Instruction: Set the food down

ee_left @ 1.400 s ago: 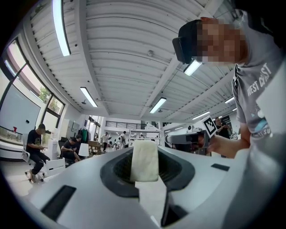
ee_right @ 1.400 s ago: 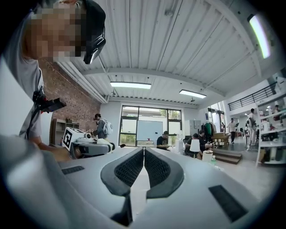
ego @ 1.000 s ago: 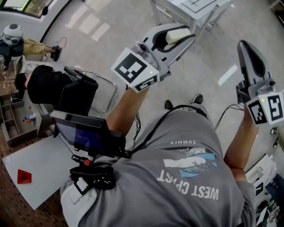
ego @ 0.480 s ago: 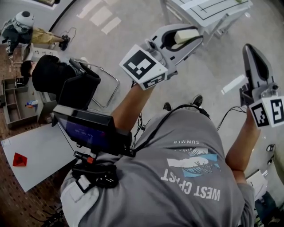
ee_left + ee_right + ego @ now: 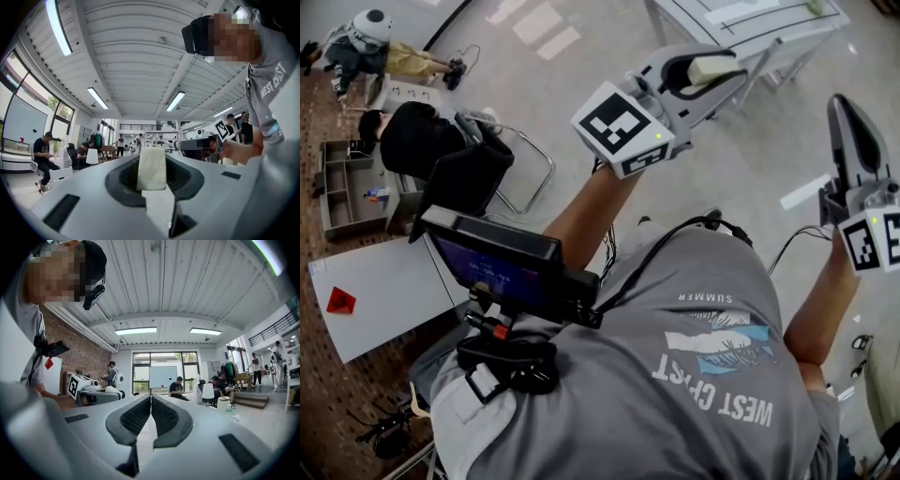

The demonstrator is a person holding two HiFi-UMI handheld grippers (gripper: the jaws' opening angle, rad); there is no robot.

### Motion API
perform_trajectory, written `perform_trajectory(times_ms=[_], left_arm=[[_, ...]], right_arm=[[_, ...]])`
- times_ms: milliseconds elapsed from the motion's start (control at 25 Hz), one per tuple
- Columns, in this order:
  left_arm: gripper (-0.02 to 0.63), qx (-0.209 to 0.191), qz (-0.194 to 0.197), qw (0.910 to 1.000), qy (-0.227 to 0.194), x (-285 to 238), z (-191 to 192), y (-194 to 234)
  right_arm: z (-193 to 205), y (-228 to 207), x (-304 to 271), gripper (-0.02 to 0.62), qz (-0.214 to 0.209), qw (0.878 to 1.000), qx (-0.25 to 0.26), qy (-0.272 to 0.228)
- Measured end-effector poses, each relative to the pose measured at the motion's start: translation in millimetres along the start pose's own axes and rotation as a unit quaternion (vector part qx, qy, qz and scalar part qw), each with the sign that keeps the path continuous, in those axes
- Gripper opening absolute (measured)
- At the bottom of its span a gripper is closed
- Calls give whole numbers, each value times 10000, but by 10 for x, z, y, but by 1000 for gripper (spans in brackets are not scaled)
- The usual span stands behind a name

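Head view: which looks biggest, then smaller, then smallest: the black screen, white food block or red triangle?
1. black screen
2. white food block
3. red triangle, nearly alike; the block is nearer the camera, so their order is unsure.

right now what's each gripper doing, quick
Left gripper: shut on the pale food block.
Right gripper: shut, nothing between its jaws.
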State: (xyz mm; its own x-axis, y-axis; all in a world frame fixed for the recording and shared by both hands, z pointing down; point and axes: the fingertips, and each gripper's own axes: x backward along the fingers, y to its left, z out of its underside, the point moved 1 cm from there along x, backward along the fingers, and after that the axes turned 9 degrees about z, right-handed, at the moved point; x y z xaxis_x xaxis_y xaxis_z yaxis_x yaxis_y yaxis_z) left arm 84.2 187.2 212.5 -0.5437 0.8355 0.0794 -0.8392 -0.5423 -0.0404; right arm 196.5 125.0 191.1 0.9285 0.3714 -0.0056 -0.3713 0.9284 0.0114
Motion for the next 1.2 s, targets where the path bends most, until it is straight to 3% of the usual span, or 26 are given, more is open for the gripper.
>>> perform_trajectory(times_ms=[440, 640, 840, 1200], left_arm=[[102, -77, 30, 9999, 112, -578, 108, 270], [101, 27, 231, 9997, 50, -592, 270, 557], [101, -30, 353, 9990, 262, -242, 506, 1167], [101, 43, 665, 9978, -37, -486, -10, 1753]], right_arm=[[174, -565, -135, 8, -37, 9999, -136, 64], [313, -617, -395, 8, 176, 9996, -124, 160], [638, -449, -1057, 8, 295, 9989, -361, -106], [96, -782, -1459, 8, 791, 9964, -254, 148]])
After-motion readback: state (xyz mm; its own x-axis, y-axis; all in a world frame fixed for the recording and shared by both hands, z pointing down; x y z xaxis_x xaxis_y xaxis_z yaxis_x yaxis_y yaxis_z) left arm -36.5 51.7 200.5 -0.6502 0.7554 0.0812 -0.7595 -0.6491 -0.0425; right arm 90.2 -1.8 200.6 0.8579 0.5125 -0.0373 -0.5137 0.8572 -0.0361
